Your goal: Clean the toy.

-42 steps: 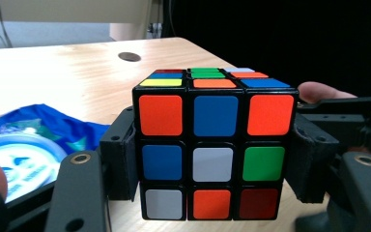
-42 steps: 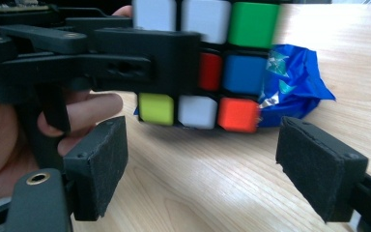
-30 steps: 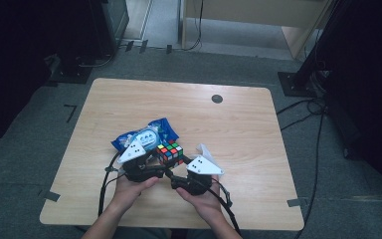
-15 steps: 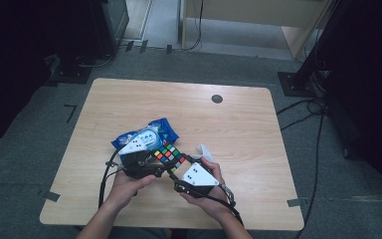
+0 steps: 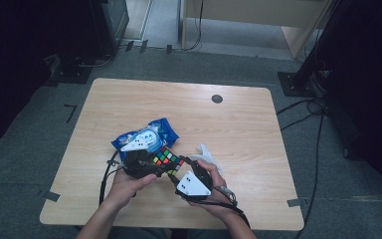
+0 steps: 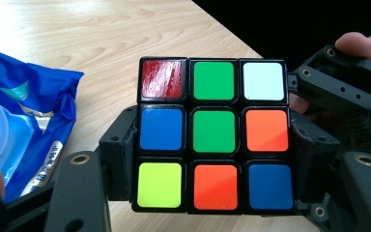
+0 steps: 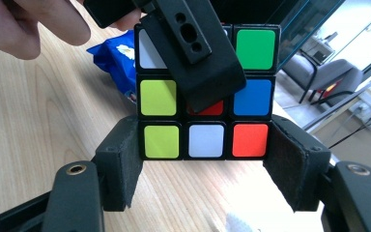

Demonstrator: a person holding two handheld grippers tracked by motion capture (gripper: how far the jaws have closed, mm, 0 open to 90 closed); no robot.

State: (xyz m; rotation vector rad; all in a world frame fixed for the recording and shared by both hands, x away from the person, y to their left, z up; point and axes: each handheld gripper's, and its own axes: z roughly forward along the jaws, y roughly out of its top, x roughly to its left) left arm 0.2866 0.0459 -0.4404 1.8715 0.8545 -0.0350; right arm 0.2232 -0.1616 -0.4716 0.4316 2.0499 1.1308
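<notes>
The scrambled multicoloured puzzle cube with black edges (image 6: pixel 213 134) sits between my two tools, lifted just above the near middle of the pale wooden surface (image 5: pixel 238 124). My left tool (image 6: pixel 212 159) pinches the cube, its padded black jaws pressed flat on the two side faces; the face toward its camera has a green centre with red, green and white squares along the top row. My right tool (image 7: pixel 205 162) pinches the same cube (image 7: pixel 205 87) by one outer layer, its jaws closed against the row of yellow-green, white and red squares, while a jaw of the left tool lies across the face above them. Just beyond the cube a crinkled blue plastic packet (image 5: pixel 146 135) lies on the surface, and a small white crumpled piece (image 5: pixel 205 151) lies near my right hand (image 5: pixel 214 196)
</notes>
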